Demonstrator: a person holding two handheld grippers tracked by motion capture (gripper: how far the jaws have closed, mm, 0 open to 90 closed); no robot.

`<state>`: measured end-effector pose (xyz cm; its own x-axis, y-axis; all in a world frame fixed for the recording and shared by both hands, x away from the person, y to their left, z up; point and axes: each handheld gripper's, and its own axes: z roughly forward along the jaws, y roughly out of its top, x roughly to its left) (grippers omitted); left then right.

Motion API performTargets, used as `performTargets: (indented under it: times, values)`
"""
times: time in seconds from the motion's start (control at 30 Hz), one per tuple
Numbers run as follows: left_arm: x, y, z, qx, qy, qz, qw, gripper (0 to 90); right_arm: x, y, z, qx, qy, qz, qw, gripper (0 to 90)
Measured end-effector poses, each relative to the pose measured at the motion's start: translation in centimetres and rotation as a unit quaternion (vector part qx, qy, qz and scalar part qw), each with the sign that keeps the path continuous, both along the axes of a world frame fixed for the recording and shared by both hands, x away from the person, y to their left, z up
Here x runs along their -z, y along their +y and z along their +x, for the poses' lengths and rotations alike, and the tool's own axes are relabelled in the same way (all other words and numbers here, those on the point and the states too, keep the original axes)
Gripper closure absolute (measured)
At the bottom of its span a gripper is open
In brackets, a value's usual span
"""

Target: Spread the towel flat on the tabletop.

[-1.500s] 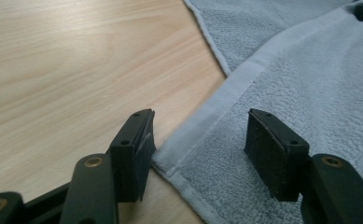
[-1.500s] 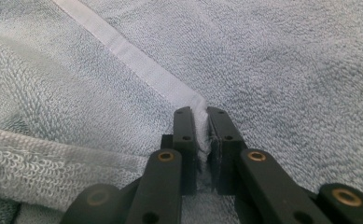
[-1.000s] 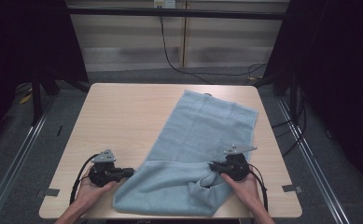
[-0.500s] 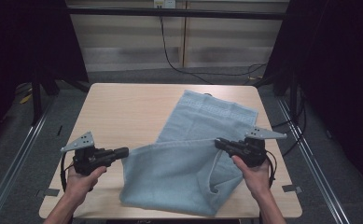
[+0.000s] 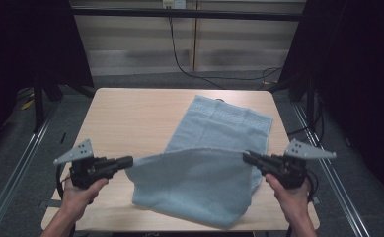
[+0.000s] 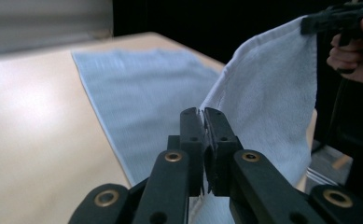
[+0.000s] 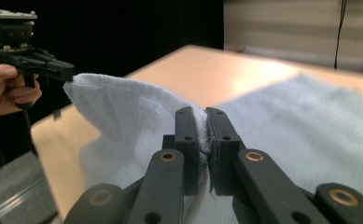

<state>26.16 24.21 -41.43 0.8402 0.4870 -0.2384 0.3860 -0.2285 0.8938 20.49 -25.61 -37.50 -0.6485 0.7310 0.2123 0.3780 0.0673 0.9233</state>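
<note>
Towel: light-blue terry towel [image 5: 214, 163], far half flat toward the table's [image 5: 130, 118] 12 o'clock, near edge lifted.
Left gripper [image 5: 125, 162]: pinching its 9 o'clock corner.
Right gripper [image 5: 248, 158]: clamped on its 3 o'clock corner.
Handling: likely light, limp, sagging; corners grip best.

Left hand-held gripper [image 5: 128, 161] and right hand-held gripper [image 5: 247, 157] clamped, raised, well apart

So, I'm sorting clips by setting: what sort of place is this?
Probably a lab recording rig, not a home: a bare wooden table framed by dark curtains, floor rails alongside, cables trailing behind.
</note>
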Motion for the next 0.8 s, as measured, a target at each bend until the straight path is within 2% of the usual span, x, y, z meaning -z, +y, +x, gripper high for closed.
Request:
performTargets:
  times: [0.03, 0.07, 0.1, 0.13, 0.17, 0.2, 0.23, 0.27, 0.3, 0.33, 0.37, 0.43, 0.47, 0.53, 0.57, 0.63, 0.67, 0.7, 0.73, 0.77, 0.8]
  values:
    - [1.5, 0.1, -0.5, -0.002, 0.008, 0.015, 0.9999, 87.0, 0.8, -0.1, -0.5, 0.002, 0.006, 0.003, 1.0000, 84.6]
    - [1.5, 0.1, -0.5, -0.002, 0.008, 0.015, 0.9999, 87.0, 0.8, -0.1, -0.5, 0.002, 0.006, 0.003, 1.0000, 84.6]
    - [3.7, 0.4, -1.1, -0.002, 0.042, 0.025, 0.9988, 87.4, 3.5, -0.1, -1.8, -0.001, 0.035, 0.000, 0.9994, 84.6]
    - [3.7, 0.4, -1.1, -0.002, 0.042, 0.025, 0.9988, 88.1, 3.5, -0.1, -1.8, -0.001, 0.035, 0.000, 0.9994, 84.6]
    - [4.4, 0.5, -1.4, 0.000, 0.047, 0.039, 0.9981, 88.1, 4.8, -0.1, -2.3, -0.006, 0.047, -0.003, 0.9989, 84.6]
    - [4.9, 0.7, -1.8, 0.007, 0.054, 0.048, 0.9973, 88.9, 6.8, 0.1, -3.2, -0.014, 0.082, -0.014, 0.9964, 84.6]
    - [5.3, 0.8, -2.2, 0.011, 0.061, 0.053, 0.9967, 88.9, 6.8, 0.1, -3.2, -0.014, 0.082, -0.014, 0.9964, 84.6]
    - [5.9, 1.0, -3.2, 0.023, 0.071, 0.062, 0.9953, 89.2, 8.1, 0.3, -4.3, -0.025, 0.105, -0.027, 0.9938, 84.6]
    - [5.9, 1.0, -3.2, 0.023, 0.071, 0.062, 0.9953, 89.4, 8.1, 0.3, -4.3, -0.025, 0.105, -0.027, 0.9938, 84.6]
    - [6.2, 1.0, -3.6, 0.026, 0.077, 0.066, 0.9945, 89.4, 8.8, 0.3, -5.5, -0.032, 0.120, -0.032, 0.9917, 84.5]
    - [6.3, 1.0, -4.0, 0.032, 0.081, 0.071, 0.9937, 89.3, 9.0, 0.3, -6.1, -0.036, 0.123, -0.033, 0.9913, 84.5]
    - [6.2, 0.9, -4.1, 0.036, 0.076, 0.072, 0.9939, 87.7, 9.2, 0.3, -6.5, -0.044, 0.125, -0.032, 0.9906, 84.2]
    - [5.8, 0.5, -3.4, 0.036, 0.072, 0.063, 0.9947, 85.8, 9.5, 0.7, -6.9, -0.067, 0.130, -0.044, 0.9883, 82.6]
    - [5.6, -0.3, -2.2, 0.032, 0.065, 0.066, 0.9952, 78.0, 9.2, 0.9, -6.8, -0.081, 0.129, -0.042, 0.9873, 74.2]
    - [5.6, -0.3, -2.2, 0.032, 0.065, 0.066, 0.9952, 75.4, 8.9, 0.9, -6.8, -0.076, 0.125, -0.039, 0.9884, 69.0]
    - [5.4, -1.2, -0.4, 0.032, 0.065, 0.070, 0.9949, 68.5, 8.1, 0.6, -6.4, -0.071, 0.115, -0.031, 0.9904, 68.1]
    - [5.4, -2.0, 1.5, 0.024, 0.069, 0.070, 0.9949, 64.6, 7.8, 0.5, -6.1, -0.068, 0.110, -0.030, 0.9912, 64.8]
    - [5.5, -2.3, 2.3, 0.024, 0.076, 0.065, 0.9947, 62.2, 7.5, 0.3, -5.7, -0.062, 0.106, -0.029, 0.9919, 62.0]
    - [5.6, -2.7, 3.1, 0.019, 0.075, 0.078, 0.9940, 59.2, 7.2, 0.2, -5.4, -0.059, 0.104, -0.024, 0.9926, 61.9]
    - [5.6, -2.7, 3.1, 0.019, 0.075, 0.078, 0.9940, 55.1, 7.2, 0.2, -5.4, -0.059, 0.104, -0.024, 0.9926, 61.9]
    - [6.0, -3.4, 4.2, 0.014, 0.072, 0.093, 0.9930, 50.7, 6.8, 0.3, -4.3, -0.056, 0.098, -0.031, 0.9931, 60.2]
